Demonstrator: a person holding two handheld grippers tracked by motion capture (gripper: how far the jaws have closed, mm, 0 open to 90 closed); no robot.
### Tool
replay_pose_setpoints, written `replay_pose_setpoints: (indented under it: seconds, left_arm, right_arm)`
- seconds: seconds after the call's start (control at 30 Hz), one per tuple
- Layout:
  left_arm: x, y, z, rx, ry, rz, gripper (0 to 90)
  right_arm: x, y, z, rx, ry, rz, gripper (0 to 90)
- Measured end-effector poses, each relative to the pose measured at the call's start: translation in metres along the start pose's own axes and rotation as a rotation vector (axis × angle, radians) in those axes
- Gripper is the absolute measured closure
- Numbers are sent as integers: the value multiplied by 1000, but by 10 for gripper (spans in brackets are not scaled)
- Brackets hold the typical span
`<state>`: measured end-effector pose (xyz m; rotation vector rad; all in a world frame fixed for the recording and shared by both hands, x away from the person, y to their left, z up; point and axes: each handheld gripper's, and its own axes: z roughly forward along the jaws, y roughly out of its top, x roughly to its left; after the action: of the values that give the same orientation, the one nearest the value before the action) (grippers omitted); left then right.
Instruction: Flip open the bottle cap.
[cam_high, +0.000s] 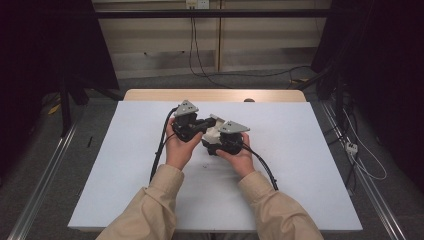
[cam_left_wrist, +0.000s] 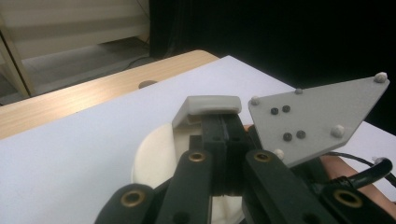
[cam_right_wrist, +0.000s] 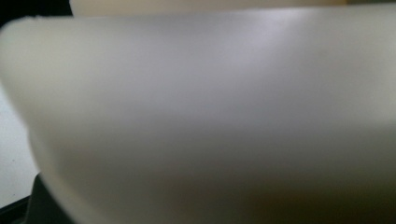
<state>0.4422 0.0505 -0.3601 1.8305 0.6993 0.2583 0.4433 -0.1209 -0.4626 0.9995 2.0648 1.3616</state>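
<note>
In the middle of the bench (cam_high: 125, 165), the left hand-held gripper (cam_left_wrist: 219, 122) is squeezed tight on the grey lid (cam_left_wrist: 208, 106) of a white tub (cam_high: 214, 134), likely to lift it, while the right hand-held gripper (cam_high: 226, 141), at 3 o'clock, seems to steady the tub, though I cannot tell its jaws.

Light fell evenly from overhead on the white rectangular table sheet (cam_high: 300, 165), which stood bright while the room on both sides of it sank into near black. Only faint, soft shadows lay on that sheet beside the forearms. In the left gripper view the grey three-cornered plate (cam_left_wrist: 322, 116) was fairly sharp, the near black links soft. In the right gripper view a cream rounded plastic object (cam_right_wrist: 210, 116) sat too close, wholly blurred, darkening downward.
</note>
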Motion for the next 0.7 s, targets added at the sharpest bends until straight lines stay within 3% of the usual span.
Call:
replay_pose_setpoints:
  seconds: [0.7]
  left_arm:
    - [5, 10, 9, 0, 8, 2, 900]
  right_arm:
    - [0, 0, 0, -1, 0, -1, 184]
